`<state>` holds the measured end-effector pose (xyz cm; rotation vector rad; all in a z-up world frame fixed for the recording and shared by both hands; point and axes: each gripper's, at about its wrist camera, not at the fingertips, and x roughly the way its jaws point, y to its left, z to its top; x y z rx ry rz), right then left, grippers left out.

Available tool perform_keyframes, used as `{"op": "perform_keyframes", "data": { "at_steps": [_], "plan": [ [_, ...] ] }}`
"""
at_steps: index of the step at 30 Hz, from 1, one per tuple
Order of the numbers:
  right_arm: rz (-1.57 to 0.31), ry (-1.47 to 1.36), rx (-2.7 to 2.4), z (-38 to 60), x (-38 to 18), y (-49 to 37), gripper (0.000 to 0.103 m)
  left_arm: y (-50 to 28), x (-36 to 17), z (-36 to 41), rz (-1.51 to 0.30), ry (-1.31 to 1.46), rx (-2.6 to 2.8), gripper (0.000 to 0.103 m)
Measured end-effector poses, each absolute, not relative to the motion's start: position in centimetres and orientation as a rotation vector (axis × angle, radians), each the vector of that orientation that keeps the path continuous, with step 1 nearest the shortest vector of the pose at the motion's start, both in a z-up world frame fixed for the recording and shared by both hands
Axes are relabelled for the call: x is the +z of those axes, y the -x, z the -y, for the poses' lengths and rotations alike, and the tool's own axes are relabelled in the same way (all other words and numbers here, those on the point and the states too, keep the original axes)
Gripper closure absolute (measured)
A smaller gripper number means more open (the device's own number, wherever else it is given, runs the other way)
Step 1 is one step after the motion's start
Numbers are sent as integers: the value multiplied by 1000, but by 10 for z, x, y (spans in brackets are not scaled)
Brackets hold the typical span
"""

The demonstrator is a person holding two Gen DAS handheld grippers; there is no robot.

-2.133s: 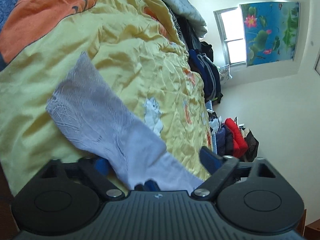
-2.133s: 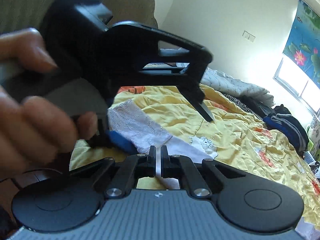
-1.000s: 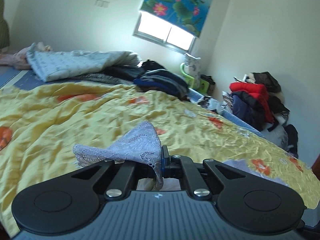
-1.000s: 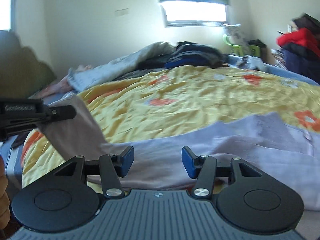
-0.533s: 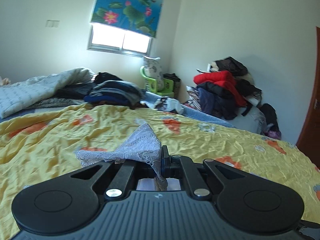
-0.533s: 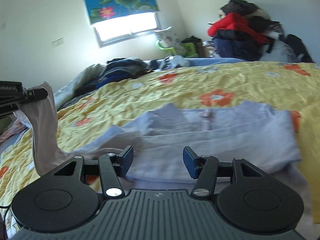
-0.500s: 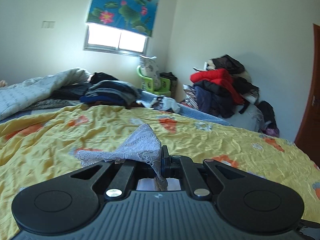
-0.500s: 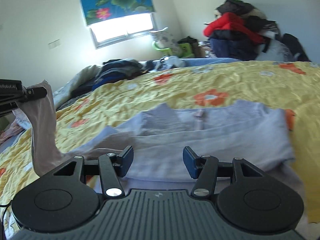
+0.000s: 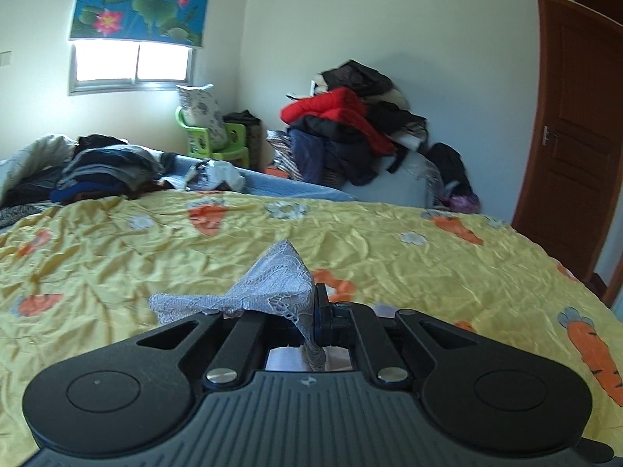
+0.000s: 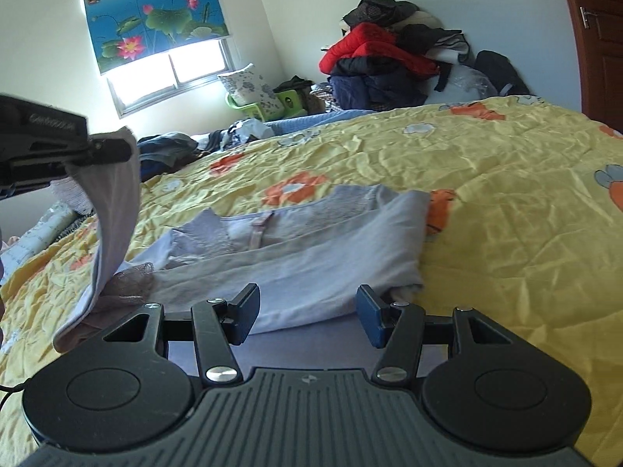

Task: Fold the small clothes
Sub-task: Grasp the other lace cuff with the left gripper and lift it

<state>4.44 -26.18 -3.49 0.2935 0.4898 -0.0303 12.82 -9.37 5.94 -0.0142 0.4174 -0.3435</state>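
The left gripper (image 9: 314, 311) is closed tight on a lacy corner of the garment (image 10: 296, 257); grey lace (image 9: 268, 292) bunches up over its fingers and a thin strip hangs down between them. Seen from the right wrist, that same gripper (image 10: 117, 151) holds the corner up in the air, above the quilt (image 10: 506, 202), and a band of pale cloth drops from it in a curve to the rest of the garment.

The garment is a small lavender piece with lace panels and a little pink bow. Most of it lies flat on the quilt, with one edge folded over along its length. It sits in the near part of the quilt, just in front of the right gripper (image 10: 307, 313).

The right gripper is wide open and holds nothing. Its blue-padded fingers (image 10: 368, 315) straddle the near edge of the garment, low over the cloth; whether they touch it I cannot tell.

The quilt is yellow with orange carrots and white flowers, and is creased all over. Beyond its far edge stand a heap of coats (image 9: 350, 136) topped by a red jacket, a green chair (image 9: 218, 144) with a cushion, and a window under a lotus blind (image 9: 140, 0). A stack of dark clothes (image 9: 101, 171) lies at the quilt's far left corner. A brown door (image 9: 576, 136) is to the quilt's right.
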Motion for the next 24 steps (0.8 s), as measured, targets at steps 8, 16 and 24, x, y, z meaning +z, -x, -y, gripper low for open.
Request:
{"op": "perform_keyframes", "data": {
  "at_steps": [8, 16, 24],
  "plan": [
    [-487, -298, -68, 278, -40, -37, 47, -121, 51, 144, -449, -41, -438, 99],
    [-477, -291, -116, 295, -42, -27, 46, -112, 45, 185, -462, -78, -530, 99],
    [-479, -305, -162, 314, -48, -13, 44, -106, 25, 217, -515, -122, -590, 98]
  ]
}}
